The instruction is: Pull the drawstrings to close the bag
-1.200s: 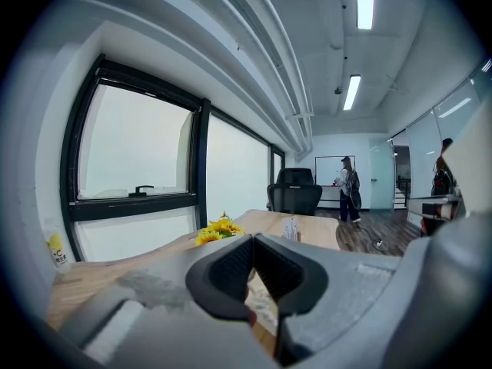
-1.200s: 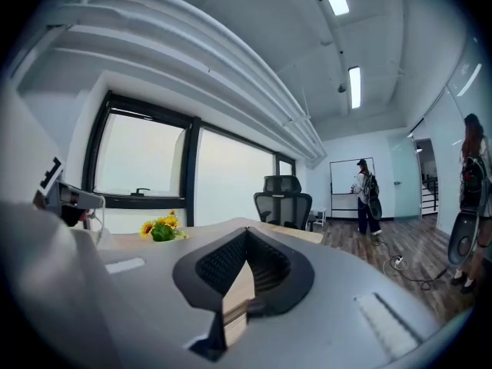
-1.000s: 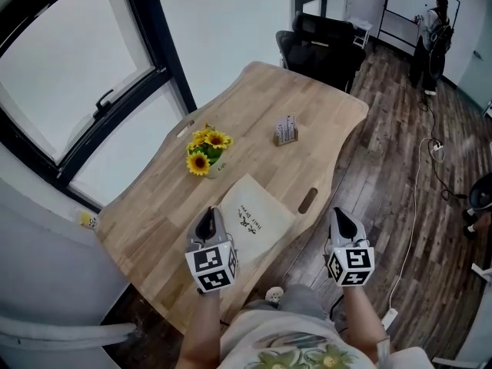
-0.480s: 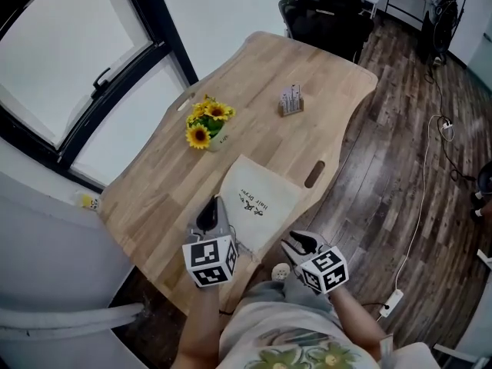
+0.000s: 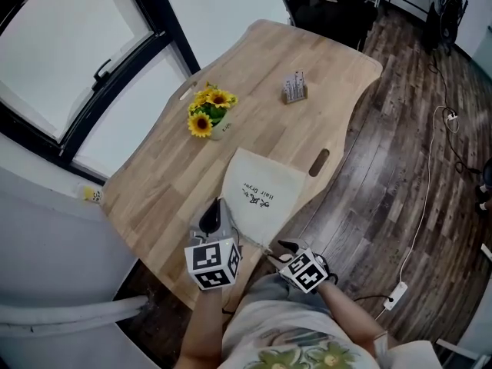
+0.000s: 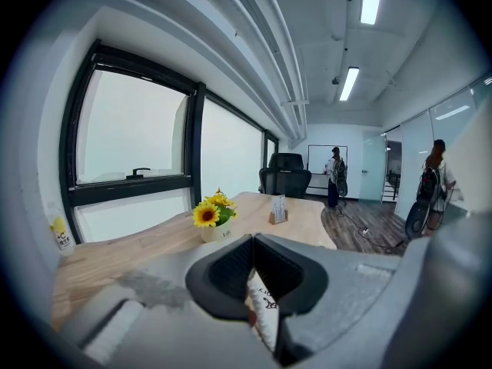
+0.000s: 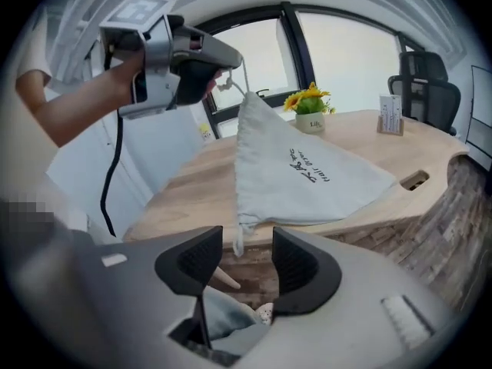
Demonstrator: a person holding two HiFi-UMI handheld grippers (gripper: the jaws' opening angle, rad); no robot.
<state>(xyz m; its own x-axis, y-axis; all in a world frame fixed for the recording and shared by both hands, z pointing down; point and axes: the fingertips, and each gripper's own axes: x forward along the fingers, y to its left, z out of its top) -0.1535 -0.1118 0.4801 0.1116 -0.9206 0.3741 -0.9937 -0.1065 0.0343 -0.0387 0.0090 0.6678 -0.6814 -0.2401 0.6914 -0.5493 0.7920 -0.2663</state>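
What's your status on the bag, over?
Left hand-held gripper shut on bag. Right hand-held gripper: jaws just been opening, drawstring ahead, ungripped. Nothing blocking.

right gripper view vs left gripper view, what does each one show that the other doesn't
Only the right gripper view: the whole bag lifted at one corner by the left hand-held gripper, a loose drawstring hanging before the right hand-held gripper, whose jaws have just been opening with nothing gripped. Only the left gripper view: ceiling lights, people at the far end, and bag cloth clamped in its own shut jaws. Both: sunflowers, card holder, black chair, wooden table.
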